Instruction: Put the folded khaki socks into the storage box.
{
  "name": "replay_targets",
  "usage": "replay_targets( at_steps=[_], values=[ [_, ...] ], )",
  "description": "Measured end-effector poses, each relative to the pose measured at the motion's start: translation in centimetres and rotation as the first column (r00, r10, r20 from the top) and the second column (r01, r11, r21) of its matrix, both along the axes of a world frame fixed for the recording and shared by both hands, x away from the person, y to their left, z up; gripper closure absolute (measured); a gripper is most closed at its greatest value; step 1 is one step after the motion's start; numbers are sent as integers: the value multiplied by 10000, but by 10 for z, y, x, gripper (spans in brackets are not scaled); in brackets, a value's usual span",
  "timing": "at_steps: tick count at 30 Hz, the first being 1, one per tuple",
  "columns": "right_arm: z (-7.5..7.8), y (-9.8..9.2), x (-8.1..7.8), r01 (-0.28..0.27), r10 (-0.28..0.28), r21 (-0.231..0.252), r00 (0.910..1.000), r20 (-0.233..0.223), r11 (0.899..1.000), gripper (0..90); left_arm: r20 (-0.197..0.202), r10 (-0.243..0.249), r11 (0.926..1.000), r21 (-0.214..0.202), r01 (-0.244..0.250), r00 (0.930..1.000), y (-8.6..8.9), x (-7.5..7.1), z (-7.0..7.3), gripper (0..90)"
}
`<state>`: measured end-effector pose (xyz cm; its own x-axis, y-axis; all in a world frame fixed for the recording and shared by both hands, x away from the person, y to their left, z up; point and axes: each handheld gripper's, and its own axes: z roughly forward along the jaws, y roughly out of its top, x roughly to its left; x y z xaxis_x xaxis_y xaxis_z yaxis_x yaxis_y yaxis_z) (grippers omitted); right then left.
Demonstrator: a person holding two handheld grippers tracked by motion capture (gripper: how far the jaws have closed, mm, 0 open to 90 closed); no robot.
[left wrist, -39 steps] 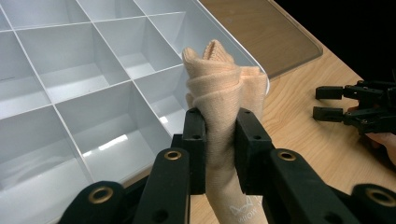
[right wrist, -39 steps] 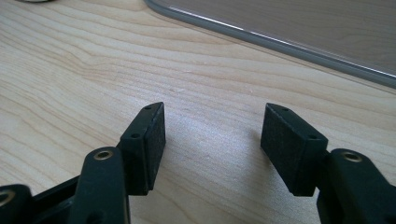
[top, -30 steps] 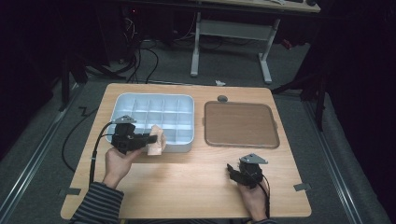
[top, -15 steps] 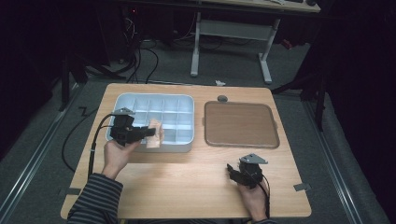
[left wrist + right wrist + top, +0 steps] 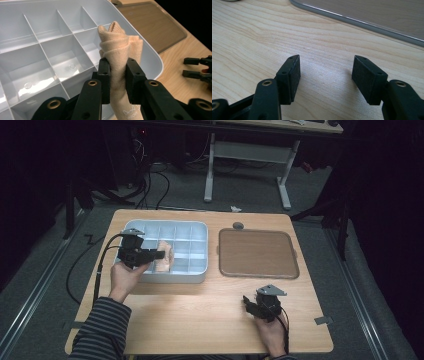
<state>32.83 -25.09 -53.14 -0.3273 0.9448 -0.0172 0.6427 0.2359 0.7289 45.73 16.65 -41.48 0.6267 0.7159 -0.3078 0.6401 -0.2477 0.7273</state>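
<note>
A rolled peach-coloured cloth (image 5: 120,50) is pinched between the pads of my left gripper (image 5: 117,75), which is shut on it. In the high view that left gripper (image 5: 159,255) holds the cloth (image 5: 165,261) over the front compartments of the white divided tray (image 5: 200,226). The tray's compartments (image 5: 57,53) below the cloth hold nothing. My right gripper (image 5: 325,75) stands open just above the wooden tabletop with nothing between its pads. From above, the right gripper (image 5: 248,302) sits near the table's front right.
A brown flat tray (image 5: 257,252) lies to the right of the white one; its edge (image 5: 362,21) runs ahead of the right gripper. A small round grey object (image 5: 238,225) sits behind it. Bare wood (image 5: 190,310) spans the front of the table.
My left gripper has carried the cloth from the tray's front edge forward and slightly up, over the tray. The right gripper has stayed put.
</note>
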Motion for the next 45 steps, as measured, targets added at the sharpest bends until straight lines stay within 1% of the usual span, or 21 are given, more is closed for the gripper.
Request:
replay_targets(
  at_steps=[4, 8, 11, 14, 17, 22, 38, 45],
  values=[
    [0, 0, 0, -1, 1, 0, 10000, 0, 10000, 401, -86, -35, 9998, 214, 37, 10000, -3, 5, 0, 767],
    [0, 0, 0, -19, 19, -11, 10000, 11, 10000, 401, -240, 12, 9999, 169, -8, 9997, -2, 9, -4, 767],
    [0, 0, 0, -16, 16, -11, 10000, 11, 10000, 401, -372, 20, 9996, 285, -10, 9993, -2, 12, -7, 767],
    [0, 0, 0, -20, 20, -12, 10000, 11, 10000, 401, -457, 15, 9996, 269, -2, 9990, -2, 14, -9, 767],
    [0, 0, 0, -22, 22, -13, 10000, 13, 10000, 401, -595, -40, 9994, 330, 60, 9982, -3, 17, -12, 767],
    [0, 0, 0, -20, 20, -12, 10000, 13, 10000, 400, -814, 6, 9991, 412, 28, 9967, -2, 21, -17, 767],
    [0, 0, 0, -11, 11, -17, 10000, 10, 10000, 399, -1047, -55, 9975, 690, 128, 9945, -4, 23, -26, 767],
    [0, 0, 0, -9, 9, -17, 10000, 16, 10000, 399, -1187, 88, 9975, 711, -3, 9929, 1, 24, -30, 767]
  ],
)
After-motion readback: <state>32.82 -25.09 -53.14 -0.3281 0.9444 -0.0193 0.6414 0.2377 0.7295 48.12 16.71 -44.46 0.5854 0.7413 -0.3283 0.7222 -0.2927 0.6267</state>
